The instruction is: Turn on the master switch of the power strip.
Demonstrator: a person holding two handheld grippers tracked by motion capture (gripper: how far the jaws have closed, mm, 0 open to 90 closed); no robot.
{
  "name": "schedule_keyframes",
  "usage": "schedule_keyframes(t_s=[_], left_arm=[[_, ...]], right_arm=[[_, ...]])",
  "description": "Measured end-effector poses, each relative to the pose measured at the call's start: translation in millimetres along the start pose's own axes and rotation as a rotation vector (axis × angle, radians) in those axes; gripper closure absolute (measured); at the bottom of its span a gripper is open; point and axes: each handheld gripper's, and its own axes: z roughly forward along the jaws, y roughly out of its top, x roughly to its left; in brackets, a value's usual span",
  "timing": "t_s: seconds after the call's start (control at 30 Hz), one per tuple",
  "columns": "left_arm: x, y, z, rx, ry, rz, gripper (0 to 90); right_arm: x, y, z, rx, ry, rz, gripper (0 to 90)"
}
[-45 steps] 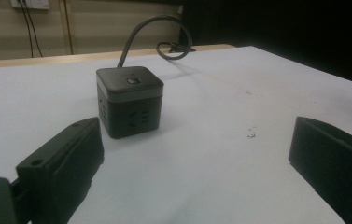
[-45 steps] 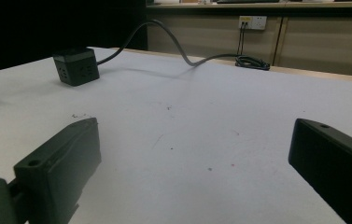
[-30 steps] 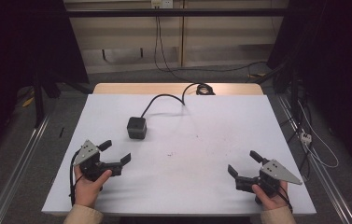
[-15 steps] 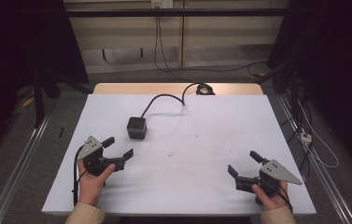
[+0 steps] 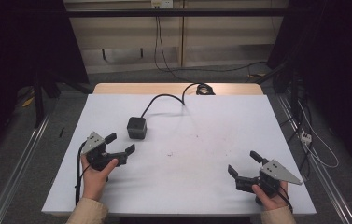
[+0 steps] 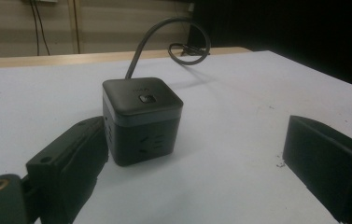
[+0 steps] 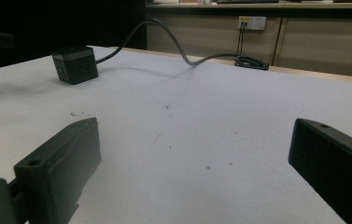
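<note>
A black cube-shaped power socket sits on the white table, with a button on top and plug holes on its side. Its grey cable runs back to a coil at the table's far edge. My left gripper is open just short of the cube, its jaws wide apart with nothing between them; in the left gripper view the cube stands close ahead, near the left jaw. My right gripper is open near the front right of the table, far from the cube.
The coiled cable lies on the bare wooden strip at the table's back edge. More cables hang from a wall socket behind. Metal rails run along the floor on both sides of the table.
My left gripper has moved forward and to the right, closer to the cube. The right gripper has stayed where it was.
</note>
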Motion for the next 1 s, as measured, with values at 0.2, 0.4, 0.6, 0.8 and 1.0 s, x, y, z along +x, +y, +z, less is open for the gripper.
schedule_keyframes(t_s=[0.2,0.4,0.6,0.8,1.0], left_arm=[[0.8,2.5,6.6,-0.007,0.008,0.0,6.7],[2.6,4.1,11.8,-0.009,0.016,0.01,7.8],[3.2,5.4,15.3,-0.012,0.018,0.01,9.8],[6.9,8.0,17.0,-0.016,0.032,0.01,11.2],[7.6,9.8,19.3,-0.018,0.034,0.009,13.6]], right_arm=[[0.3,0.2,-0.2,-0.001,-0.003,0.006,1.6],[-0.1,0.1,-0.5,0.0,-0.005,0.007,1.6],[-0.3,0.2,-1.0,-0.002,-0.006,0.0,1.6],[0.2,0.1,-0.6,0.0,-0.002,0.006,1.6],[-0.5,0.1,-1.0,-0.002,-0.005,-0.002,1.6]])
